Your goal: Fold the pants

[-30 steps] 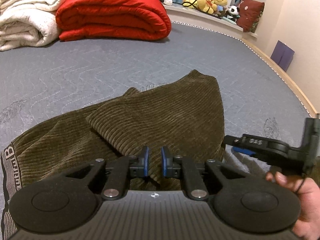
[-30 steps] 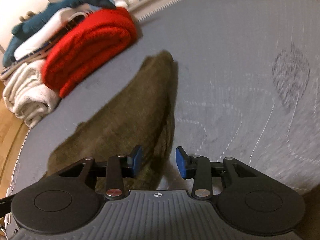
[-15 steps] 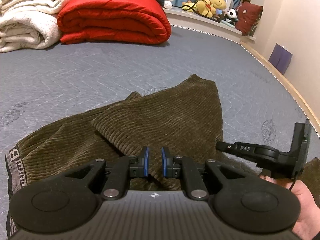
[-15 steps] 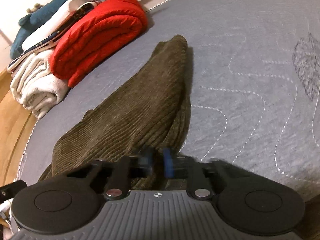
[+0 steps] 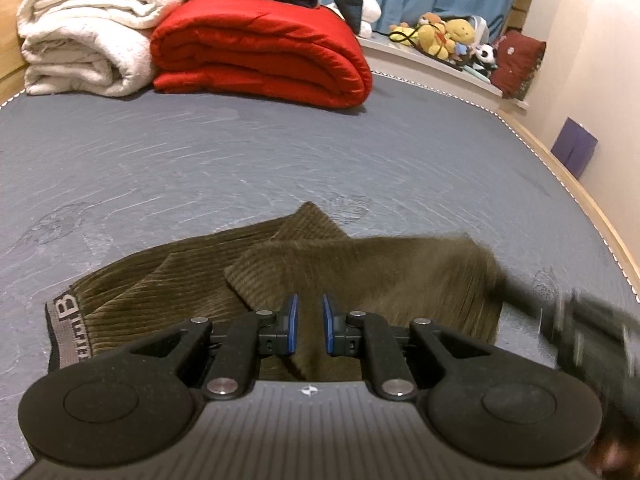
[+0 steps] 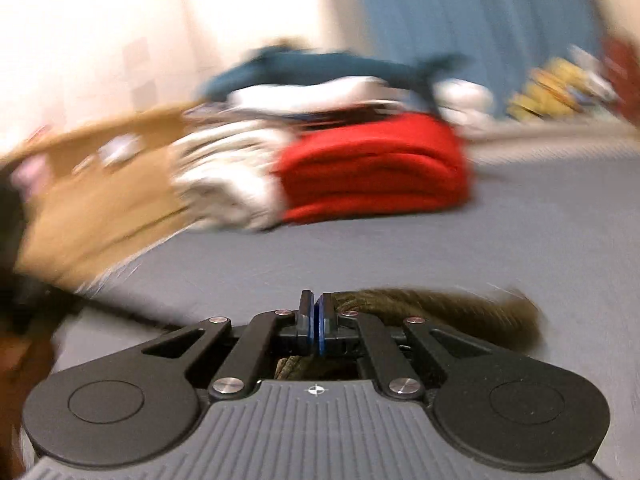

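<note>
Olive corduroy pants (image 5: 360, 272) lie folded on the grey mattress (image 5: 240, 152), their lettered waistband (image 5: 70, 332) at the left. My left gripper (image 5: 308, 328) sits over the near edge, its blue pads nearly closed with a ridge of the cloth pinched between them. My right gripper (image 5: 516, 300) shows as a dark blur at the pants' right corner, which is lifted and smeared. In the right wrist view that gripper (image 6: 315, 312) has its pads pressed together, and the pants (image 6: 440, 312) trail off to the right of them and under the fingers.
A folded red quilt (image 5: 260, 48) and white blankets (image 5: 80, 40) are stacked at the far end of the mattress. Soft toys (image 5: 440, 36) line a ledge behind. The mattress's wooden edge (image 5: 580, 208) runs down the right, with a purple object (image 5: 574, 152) against the wall.
My right gripper went from open to shut at the pants' right edge, then rose and rolled, lifting that corner. My left gripper rose slightly with its pads unchanged.
</note>
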`<state>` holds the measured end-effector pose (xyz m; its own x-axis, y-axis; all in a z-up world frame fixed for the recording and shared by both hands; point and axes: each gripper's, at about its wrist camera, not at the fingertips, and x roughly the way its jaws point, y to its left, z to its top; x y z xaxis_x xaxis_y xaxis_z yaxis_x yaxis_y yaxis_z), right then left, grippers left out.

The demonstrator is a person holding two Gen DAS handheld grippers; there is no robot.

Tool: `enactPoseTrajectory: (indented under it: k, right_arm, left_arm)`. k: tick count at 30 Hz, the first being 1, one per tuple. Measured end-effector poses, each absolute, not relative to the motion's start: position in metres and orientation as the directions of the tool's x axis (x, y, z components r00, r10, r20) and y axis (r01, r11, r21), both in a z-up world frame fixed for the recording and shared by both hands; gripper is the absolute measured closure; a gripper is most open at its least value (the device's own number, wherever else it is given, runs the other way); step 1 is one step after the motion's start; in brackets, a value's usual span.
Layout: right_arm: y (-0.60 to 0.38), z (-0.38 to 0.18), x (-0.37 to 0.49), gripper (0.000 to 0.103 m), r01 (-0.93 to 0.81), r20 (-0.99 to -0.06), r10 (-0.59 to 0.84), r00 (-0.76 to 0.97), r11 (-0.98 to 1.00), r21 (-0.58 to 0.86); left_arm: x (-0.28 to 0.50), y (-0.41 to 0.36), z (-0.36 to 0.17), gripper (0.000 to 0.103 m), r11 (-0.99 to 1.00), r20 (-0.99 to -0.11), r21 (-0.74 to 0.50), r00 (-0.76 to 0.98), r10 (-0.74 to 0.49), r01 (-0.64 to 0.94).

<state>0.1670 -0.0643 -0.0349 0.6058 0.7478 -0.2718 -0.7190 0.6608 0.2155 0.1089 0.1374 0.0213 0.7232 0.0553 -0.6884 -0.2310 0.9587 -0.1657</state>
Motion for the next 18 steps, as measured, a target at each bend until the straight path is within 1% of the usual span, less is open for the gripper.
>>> enactPoseTrajectory:
  k: [2,3,4,5,7,8,10,12,14,15,18]
  right_arm:
    - [-0.049,-0.039,0.146,0.102,-0.81,-0.303,0.8,0.518,0.572,0.127]
    - [-0.044,-0.044,0.137,0.103,-0.848,-0.334,0.823,0.459,0.518,0.113]
    - [-0.04,-0.051,0.133,0.103,-0.882,-0.381,0.846,0.374,0.451,0.135]
    - [-0.035,-0.057,0.13,0.103,-0.894,-0.419,0.845,0.333,0.424,0.145]
    - [-0.034,-0.07,0.127,0.103,-0.878,-0.479,0.804,0.351,0.461,0.131]
    - [-0.038,-0.072,0.13,0.103,-0.863,-0.492,0.797,0.351,0.48,0.161]
    - [-0.051,-0.074,0.142,0.099,-0.802,-0.5,0.779,0.378,0.545,0.243]
    - [-0.072,-0.076,0.159,0.098,-0.705,-0.505,0.761,0.407,0.614,0.356]
    - [-0.094,-0.083,0.17,0.097,-0.599,-0.506,0.754,0.418,0.648,0.47]
    - [-0.104,-0.087,0.177,0.097,-0.542,-0.515,0.744,0.425,0.665,0.514]
    - [-0.125,-0.099,0.186,0.092,-0.424,-0.53,0.716,0.455,0.697,0.578]
  left_arm:
    - [0.108,0.143,0.022,0.089,0.957,-0.689,-0.166,0.722,0.06,-0.238]
    - [0.107,0.145,0.021,0.089,0.956,-0.69,-0.167,0.721,0.062,-0.242]
    - [0.107,0.147,0.021,0.089,0.955,-0.692,-0.169,0.719,0.062,-0.245]
    - [0.107,0.148,0.02,0.089,0.954,-0.694,-0.171,0.718,0.061,-0.247]
    - [0.106,0.148,0.018,0.089,0.954,-0.701,-0.179,0.712,0.048,-0.24]
    - [0.106,0.147,0.017,0.089,0.956,-0.703,-0.183,0.71,0.036,-0.229]
    - [0.106,0.142,0.015,0.088,0.964,-0.706,-0.192,0.708,-0.005,-0.185]
    - [0.107,0.132,0.014,0.086,0.97,-0.704,-0.212,0.707,-0.068,-0.117]
    - [0.108,0.12,0.014,0.077,0.971,-0.694,-0.233,0.707,-0.135,-0.043]
    - [0.108,0.114,0.014,0.075,0.97,-0.686,-0.243,0.708,-0.168,-0.006]
    - [0.11,0.091,0.012,0.066,0.957,-0.669,-0.272,0.695,-0.262,0.099]
